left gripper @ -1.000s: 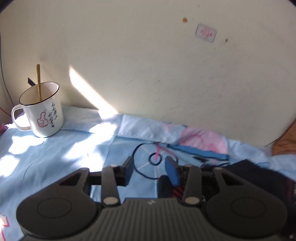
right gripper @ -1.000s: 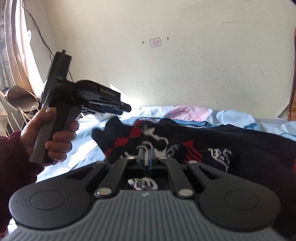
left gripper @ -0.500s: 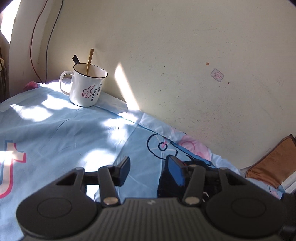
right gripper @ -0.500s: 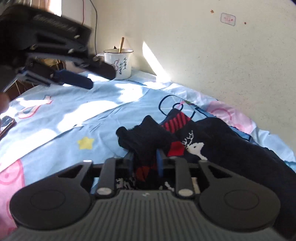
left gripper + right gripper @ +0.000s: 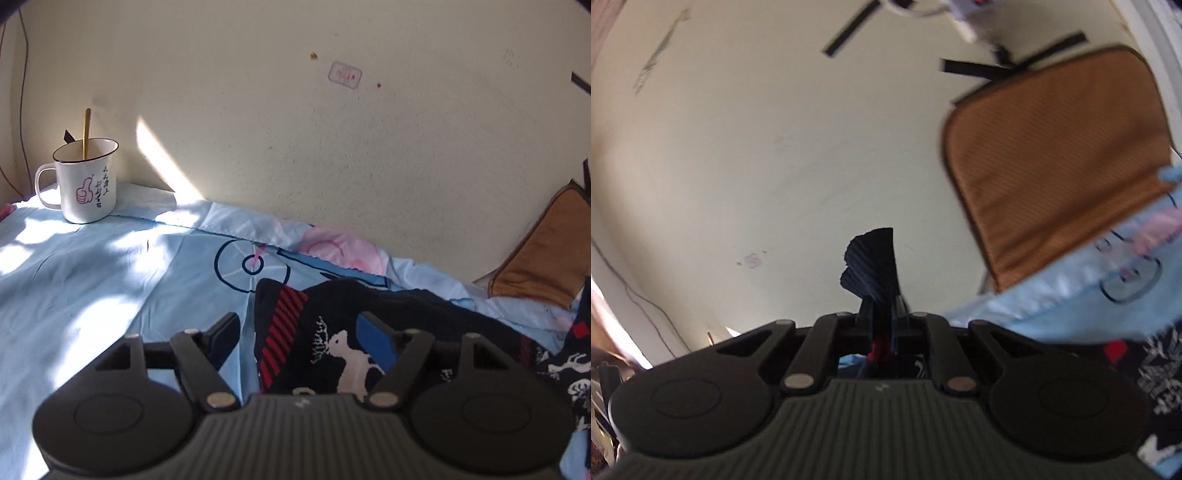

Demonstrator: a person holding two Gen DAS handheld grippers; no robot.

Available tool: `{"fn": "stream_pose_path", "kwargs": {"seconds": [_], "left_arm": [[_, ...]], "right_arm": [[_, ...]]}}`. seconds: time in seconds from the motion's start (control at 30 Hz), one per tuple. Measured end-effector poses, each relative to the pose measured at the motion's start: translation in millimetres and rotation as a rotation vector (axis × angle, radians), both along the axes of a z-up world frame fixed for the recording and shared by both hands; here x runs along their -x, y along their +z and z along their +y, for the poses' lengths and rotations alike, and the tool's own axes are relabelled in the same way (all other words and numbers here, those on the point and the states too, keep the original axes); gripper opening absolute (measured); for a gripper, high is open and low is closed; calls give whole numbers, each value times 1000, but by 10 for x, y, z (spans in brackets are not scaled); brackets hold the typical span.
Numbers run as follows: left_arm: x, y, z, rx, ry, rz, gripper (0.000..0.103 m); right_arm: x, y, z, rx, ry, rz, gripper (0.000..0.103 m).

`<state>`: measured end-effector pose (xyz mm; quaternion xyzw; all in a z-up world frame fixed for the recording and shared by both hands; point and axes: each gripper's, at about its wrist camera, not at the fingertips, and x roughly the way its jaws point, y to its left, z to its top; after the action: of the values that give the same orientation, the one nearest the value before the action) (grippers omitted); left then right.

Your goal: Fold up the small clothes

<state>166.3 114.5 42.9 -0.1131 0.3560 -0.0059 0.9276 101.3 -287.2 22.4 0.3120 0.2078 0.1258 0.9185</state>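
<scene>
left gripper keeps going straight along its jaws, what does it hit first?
Probably the dark sock, lying between the open jaws of the left gripper on the blue sheet. Depth is hard to judge.

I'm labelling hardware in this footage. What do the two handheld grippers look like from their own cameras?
Both look alike: a dark grey ribbed housing at the bottom edge, flanked by two round black discs, with black linkage arms on silver pivot pins. The left gripper has one black finger and a blue pad on the other. The right gripper shows narrow black fingers with a blue edge. No cables, sleeves or hands appear.

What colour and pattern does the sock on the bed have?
The sock is dark navy with red stripes and white reindeer, clearest in the left wrist view.
</scene>
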Motion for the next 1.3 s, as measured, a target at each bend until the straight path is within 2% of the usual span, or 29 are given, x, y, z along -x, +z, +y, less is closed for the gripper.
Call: {"fn": "stream_pose_path", "kwargs": {"seconds": [0.07, 0.1, 0.13, 0.2, 0.23, 0.27, 0.33, 0.4, 0.47, 0.53, 0.57, 0.63, 0.67, 0.7, 0.73, 0.77, 0.8, 0.87, 0.9, 0.97, 1.1, 1.17, 1.27, 1.3], "left_arm": [[-159, -176, -140, -44, -31, 47, 74], [-224, -270, -223, -72, -53, 68, 66], [-263, -340, -300, -108, -68, 80, 56], [-271, -417, -490, -277, -55, 57, 18], [-265, -412, -522, -310, -66, 48, 15], [-253, -369, -483, -288, -68, 40, 11], [-215, -226, -295, -204, -36, 12, 11], [-162, -47, -32, -124, 47, -33, 11], [-96, 65, 294, 17, 98, -67, 11], [-98, 39, 496, 125, 101, -53, 11], [-142, -10, 500, 126, 94, -38, 11], [-228, -153, 431, 62, 97, 0, 12], [-275, -255, 387, 33, 101, 29, 14], [-319, -355, 364, 18, 105, 58, 19], [-295, -399, 344, 6, 124, 30, 22], [-279, -398, 316, -14, 130, 18, 28], [-245, -374, 304, -43, 122, 19, 31], [-196, -305, 325, -59, 114, 10, 38], [-169, -262, 356, -52, 130, 4, 39], [-84, -164, 444, -21, 174, -29, 39], [114, 27, 490, 53, 205, -82, 39], [187, 66, 371, 67, 164, -89, 39], [277, 40, 28, 37, 56, -77, 41], [304, 17, -93, 18, 22, -73, 42]], "right_arm": [[25, -276, -100, -29, -27, 70, 11], [32, -365, -123, -50, -31, 90, 11], [28, -423, -139, -72, -31, 103, 11], [-32, -400, -106, -101, -21, 102, 11], [-77, -329, -82, -109, -11, 84, 11], [-107, -257, -43, -115, -1, 61, 11], [-172, -61, 28, -142, 24, -6, 11], [-196, 135, 65, -199, 41, -94, 11], [-173, 263, 50, -258, 37, -188, 11], [-172, 290, 81, -230, 14, -191, 11], [-189, 240, 121, -193, -1, -155, 11], [-251, 33, 235, -65, -23, -32, 11], [-299, -105, 306, 34, -32, 56, 12], [-381, -305, 377, 153, -34, 181, 15], [-413, -488, 388, 207, -36, 285, 16], [-328, -534, 313, 154, -49, 238, 15], [-259, -546, 217, 99, -72, 248, 21], [-178, -516, 78, 52, -103, 250, 24], [-134, -480, 43, 59, -130, 240, 27], [-55, -398, 37, 83, -153, 205, 28], [66, -319, 203, 61, -65, 127, 28], [-36, -360, 333, 49, 0, 137, 28], [-198, -516, 443, 51, 25, 198, 27], [-251, -592, 437, 56, 8, 226, 22]]}}
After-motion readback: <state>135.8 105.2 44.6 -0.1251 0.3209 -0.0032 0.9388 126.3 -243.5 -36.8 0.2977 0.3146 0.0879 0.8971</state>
